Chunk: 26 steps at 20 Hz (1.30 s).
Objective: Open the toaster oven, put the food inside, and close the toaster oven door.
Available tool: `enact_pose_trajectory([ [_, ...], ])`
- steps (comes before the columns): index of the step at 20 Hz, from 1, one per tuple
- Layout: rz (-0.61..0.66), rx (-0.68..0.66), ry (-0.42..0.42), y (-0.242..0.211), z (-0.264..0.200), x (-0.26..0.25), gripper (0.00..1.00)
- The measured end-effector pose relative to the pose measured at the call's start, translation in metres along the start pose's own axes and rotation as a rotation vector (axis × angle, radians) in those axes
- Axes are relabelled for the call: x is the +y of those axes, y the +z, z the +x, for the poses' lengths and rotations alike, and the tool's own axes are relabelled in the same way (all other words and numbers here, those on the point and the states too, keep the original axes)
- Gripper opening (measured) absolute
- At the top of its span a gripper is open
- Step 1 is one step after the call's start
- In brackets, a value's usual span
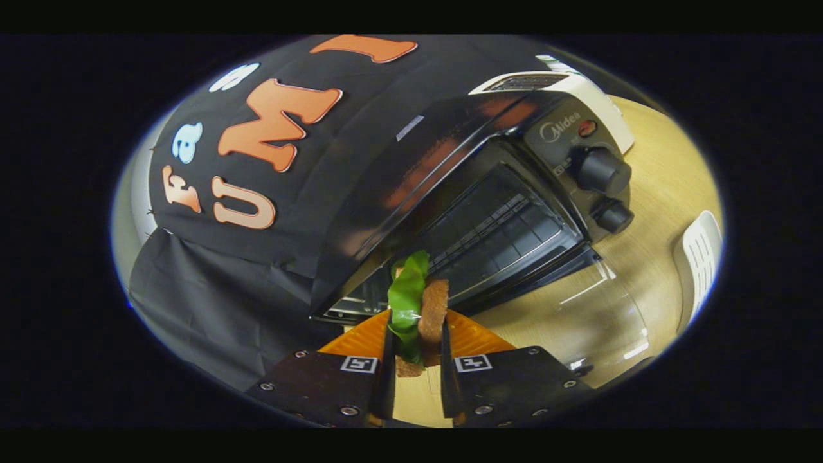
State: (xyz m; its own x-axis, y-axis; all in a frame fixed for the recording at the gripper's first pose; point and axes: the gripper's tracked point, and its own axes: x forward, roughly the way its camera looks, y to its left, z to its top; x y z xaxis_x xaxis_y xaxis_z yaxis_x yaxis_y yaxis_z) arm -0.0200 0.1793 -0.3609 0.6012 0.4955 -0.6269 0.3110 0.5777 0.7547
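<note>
My gripper is shut on the food, a sandwich of brown bread with a green lettuce leaf, held upright between both fingers. Just beyond the food stands the black toaster oven, tilted in the view. Its glass door lies folded down and open to the right of the fingers, above the wooden table. The wire rack shows inside the cavity. Two black knobs sit on the control panel.
A white pop-up toaster stands behind the oven. A white slotted object lies on the table beyond the door. Black cloth hangs as a wall to the left of the oven.
</note>
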Motion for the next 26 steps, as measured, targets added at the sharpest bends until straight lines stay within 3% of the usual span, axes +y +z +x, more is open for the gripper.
enact_pose_trajectory([
  [5,0.169,-0.044,0.078,0.012,0.013,0.007,0.29],
  [14,0.168,-0.172,0.065,0.033,0.037,-0.009,0.29],
  [16,0.170,-0.252,0.060,0.042,0.044,-0.007,0.29],
  [20,0.232,-0.305,0.042,0.036,0.057,-0.009,0.30],
  [25,0.238,-0.323,-0.008,0.041,0.072,-0.008,0.42],
  [26,0.221,-0.318,-0.023,0.041,0.073,-0.010,0.49],
])
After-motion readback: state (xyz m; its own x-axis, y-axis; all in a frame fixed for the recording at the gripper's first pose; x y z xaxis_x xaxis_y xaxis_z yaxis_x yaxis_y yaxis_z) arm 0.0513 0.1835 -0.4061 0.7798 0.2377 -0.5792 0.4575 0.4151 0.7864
